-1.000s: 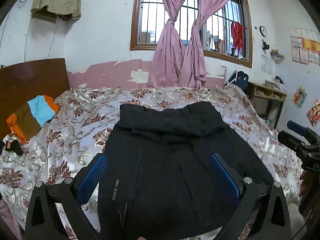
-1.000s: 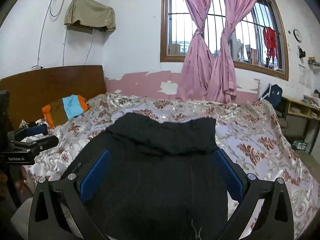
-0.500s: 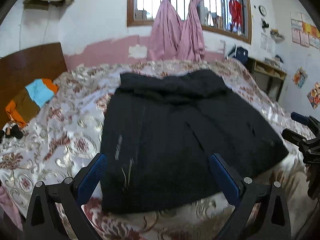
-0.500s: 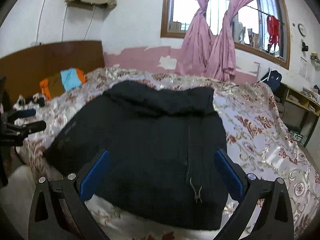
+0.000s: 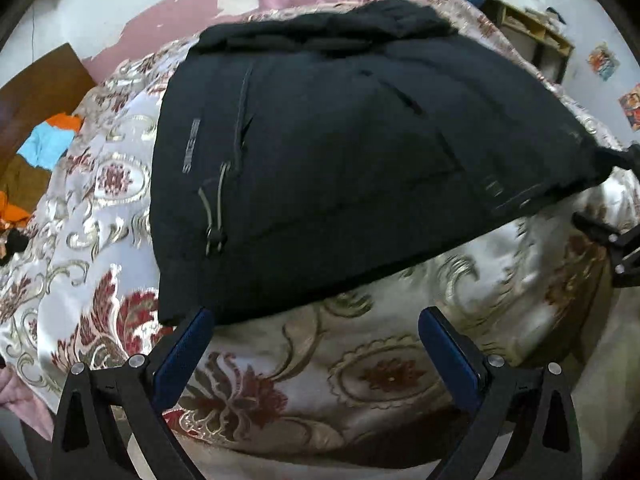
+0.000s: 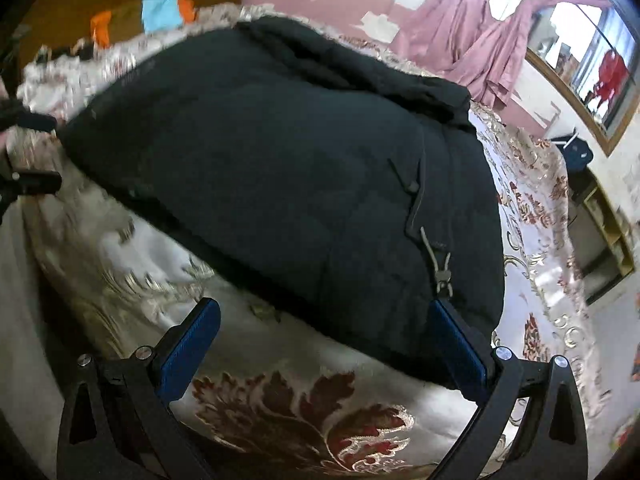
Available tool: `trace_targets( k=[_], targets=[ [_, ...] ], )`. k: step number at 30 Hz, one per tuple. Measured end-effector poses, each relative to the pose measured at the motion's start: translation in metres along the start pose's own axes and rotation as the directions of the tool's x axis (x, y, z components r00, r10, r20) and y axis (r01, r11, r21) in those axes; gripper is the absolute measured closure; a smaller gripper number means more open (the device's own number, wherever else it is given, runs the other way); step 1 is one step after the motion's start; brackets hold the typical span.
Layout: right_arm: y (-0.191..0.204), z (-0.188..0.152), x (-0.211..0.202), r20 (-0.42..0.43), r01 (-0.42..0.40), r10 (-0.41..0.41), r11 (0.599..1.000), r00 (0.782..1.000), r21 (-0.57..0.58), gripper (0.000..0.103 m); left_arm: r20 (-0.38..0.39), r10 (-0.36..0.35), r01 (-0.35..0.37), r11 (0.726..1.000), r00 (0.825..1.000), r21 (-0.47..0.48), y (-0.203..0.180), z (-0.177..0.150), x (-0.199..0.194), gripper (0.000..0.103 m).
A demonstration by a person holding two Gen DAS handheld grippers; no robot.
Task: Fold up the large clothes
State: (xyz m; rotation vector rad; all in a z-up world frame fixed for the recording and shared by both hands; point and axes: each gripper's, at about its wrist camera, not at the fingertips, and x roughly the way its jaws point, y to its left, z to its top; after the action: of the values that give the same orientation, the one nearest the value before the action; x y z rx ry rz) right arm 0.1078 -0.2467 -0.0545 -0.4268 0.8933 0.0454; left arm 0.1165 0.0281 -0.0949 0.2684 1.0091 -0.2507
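Both grippers, left gripper (image 5: 312, 344) and right gripper (image 6: 320, 336), hang wide open and empty at the black jacket (image 5: 340, 152)'s near hem; pinching its corners likely comes next.

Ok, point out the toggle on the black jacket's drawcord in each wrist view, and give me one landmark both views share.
Left wrist view: the drawcord toggle sits left of centre, near the black jacket's lower left hem.
Right wrist view: the same drawcord toggle sits lower right, just above the right-hand blue finger pad.
Shared landmark: the orange and blue cloth by the headboard.
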Motion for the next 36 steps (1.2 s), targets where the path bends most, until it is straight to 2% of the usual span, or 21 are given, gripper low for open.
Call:
trace_targets(
  k=[7,10,15,18,21,33,36],
  targets=[
    [0.002,-0.005,0.007,-0.018,0.018,-0.018,1.000,1.000,0.007,0.002,-0.017,0.034,-0.034,0.999,0.999,-0.014,0.003,-0.004,0.008,0.000],
    [0.006,-0.007,0.009,-0.010,0.041,-0.041,0.999,0.999,-0.006,0.002,-0.029,0.072,-0.072,0.997,0.997,0.001,-0.002,-0.003,0.011,0.000],
    [0.009,-0.007,0.015,0.012,0.131,-0.131,0.990,0.991,-0.046,0.002,-0.002,0.164,-0.164,0.983,0.986,0.080,-0.019,-0.003,0.013,0.000],
    [0.009,-0.007,0.017,0.031,0.178,-0.176,0.983,0.984,-0.050,0.002,0.027,0.160,-0.162,0.978,0.987,0.133,-0.031,-0.003,0.014,0.000],
    [0.007,-0.004,0.022,0.044,0.210,-0.208,0.977,0.977,-0.046,0.002,0.039,0.201,-0.205,0.962,0.979,0.181,-0.038,-0.002,0.022,0.000],
    [-0.008,0.010,0.019,0.128,0.173,-0.176,0.984,0.976,0.031,0.002,0.031,0.181,-0.184,0.972,0.983,0.145,-0.026,0.003,0.038,0.000],
    [-0.015,0.017,0.017,0.134,0.166,-0.170,0.985,0.976,0.042,0.002,0.042,0.203,-0.207,0.970,0.978,0.126,-0.021,0.006,0.040,0.000]
  ],
)
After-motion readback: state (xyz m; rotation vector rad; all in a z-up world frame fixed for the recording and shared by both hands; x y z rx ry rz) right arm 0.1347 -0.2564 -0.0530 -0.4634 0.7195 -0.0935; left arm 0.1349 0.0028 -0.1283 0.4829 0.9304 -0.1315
